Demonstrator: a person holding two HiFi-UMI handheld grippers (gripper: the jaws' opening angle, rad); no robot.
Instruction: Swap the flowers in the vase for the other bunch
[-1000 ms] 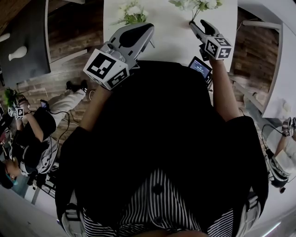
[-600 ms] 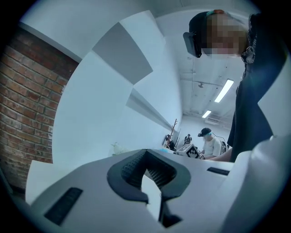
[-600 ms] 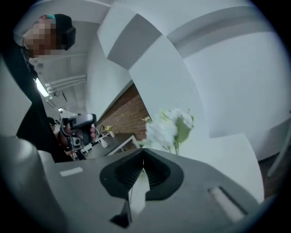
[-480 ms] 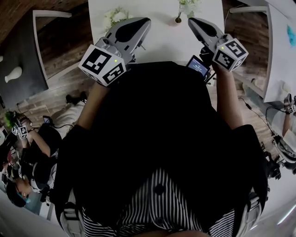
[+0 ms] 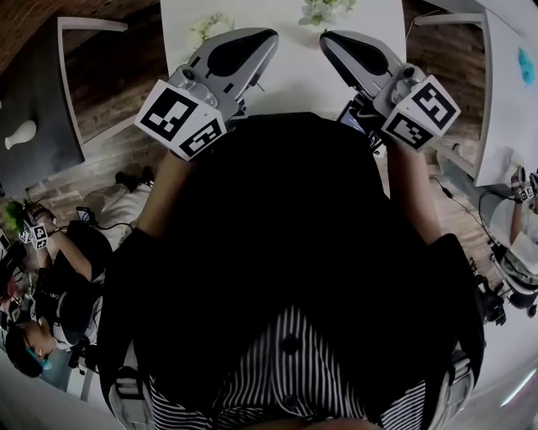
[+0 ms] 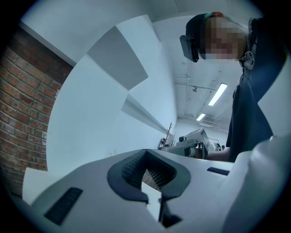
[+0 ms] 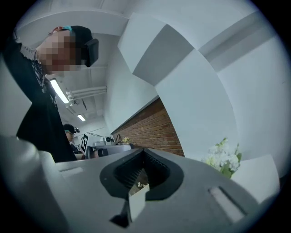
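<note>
A bunch of white flowers (image 5: 210, 25) lies on the white table (image 5: 290, 80) at the far left. A second white bunch (image 5: 324, 10) stands at the table's far edge; its base is hidden behind my right gripper (image 5: 328, 38). That gripper is raised level over the table, shut with nothing between its jaws (image 7: 143, 152). The white bunch (image 7: 223, 157) shows to its right, apart from it. My left gripper (image 5: 267, 38) hangs level beside it, its jaws meeting at the tips (image 6: 146, 152) and empty.
A small device with a lit screen (image 5: 353, 113) lies at the table's near edge under my right gripper. White chairs (image 5: 80, 59) stand at both sides. Other people (image 5: 46, 252) sit on the floor at left and at right (image 5: 525, 243).
My right gripper has risen from the stems of the far bunch towards the camera, empty. The left gripper has lifted a little. Both bunches remain on the table.
</note>
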